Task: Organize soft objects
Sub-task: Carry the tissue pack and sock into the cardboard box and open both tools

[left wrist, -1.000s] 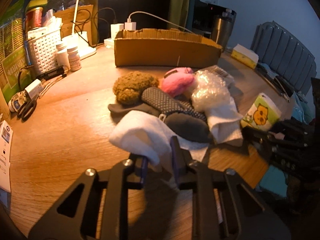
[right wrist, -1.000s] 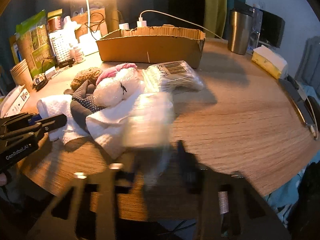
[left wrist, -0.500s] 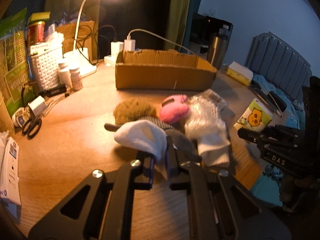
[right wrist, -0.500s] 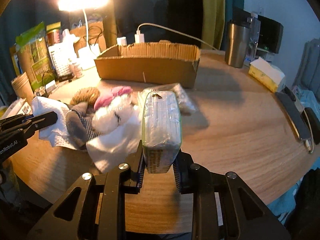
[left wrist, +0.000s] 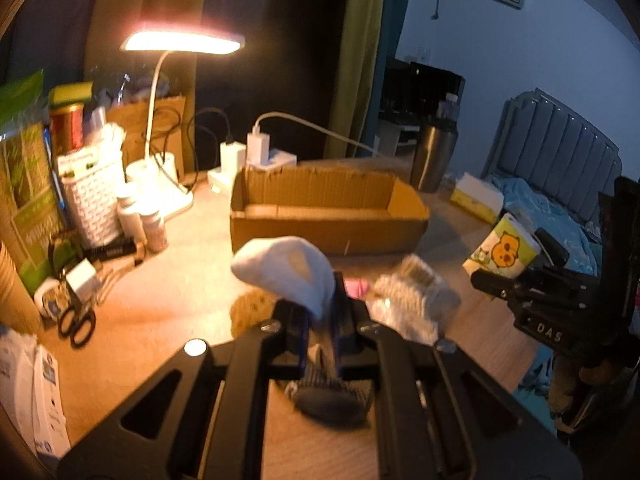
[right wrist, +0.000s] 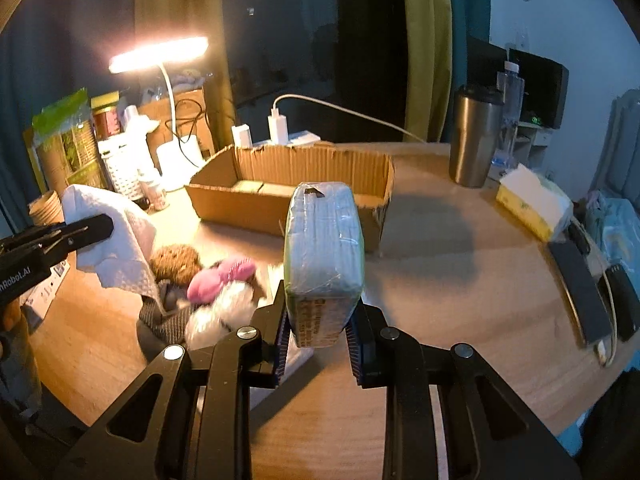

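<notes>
The left gripper is clamped on a white sock; the right gripper is clamped on a tissue pack, both above the table.

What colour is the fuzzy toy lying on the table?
Pink fuzzy toy, clearest in the right wrist view.

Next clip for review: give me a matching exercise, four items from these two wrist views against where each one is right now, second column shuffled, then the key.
Items:
1. white cloth
2. wrapped tissue pack
3. cardboard box
4. pink plush toy

Places:
A. lying in the pile on the table
B. pinched in the left claw, lifted off the table
C. standing open on the table beyond the pile
D. clamped in the right claw, raised in front of the box

Pairs: 1-B, 2-D, 3-C, 4-A
</notes>
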A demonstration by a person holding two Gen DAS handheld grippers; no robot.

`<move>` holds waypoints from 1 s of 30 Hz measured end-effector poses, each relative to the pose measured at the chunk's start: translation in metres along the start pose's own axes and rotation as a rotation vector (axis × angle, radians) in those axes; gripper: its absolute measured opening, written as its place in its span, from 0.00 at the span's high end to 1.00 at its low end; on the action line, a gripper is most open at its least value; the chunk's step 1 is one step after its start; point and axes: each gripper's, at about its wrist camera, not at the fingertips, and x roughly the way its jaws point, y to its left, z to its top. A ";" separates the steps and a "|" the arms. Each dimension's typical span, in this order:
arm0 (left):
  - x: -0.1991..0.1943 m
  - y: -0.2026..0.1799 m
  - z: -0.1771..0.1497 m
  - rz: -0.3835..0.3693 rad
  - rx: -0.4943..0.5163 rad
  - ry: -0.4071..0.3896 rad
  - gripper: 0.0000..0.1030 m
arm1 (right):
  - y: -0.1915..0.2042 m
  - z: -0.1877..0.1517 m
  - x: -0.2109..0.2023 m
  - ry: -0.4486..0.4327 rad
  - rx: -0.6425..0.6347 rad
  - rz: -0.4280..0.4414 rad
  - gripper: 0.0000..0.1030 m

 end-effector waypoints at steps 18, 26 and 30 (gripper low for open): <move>0.047 -0.019 0.076 -0.023 0.032 -0.061 0.92 | -0.029 0.064 0.041 -0.030 -0.015 0.046 0.74; 0.082 -0.028 0.095 -0.069 0.014 -0.086 0.92 | -0.039 0.080 0.068 -0.011 -0.021 0.055 0.74; 0.103 -0.033 0.098 -0.088 0.005 -0.072 0.92 | -0.041 0.086 0.081 0.001 -0.023 0.057 0.74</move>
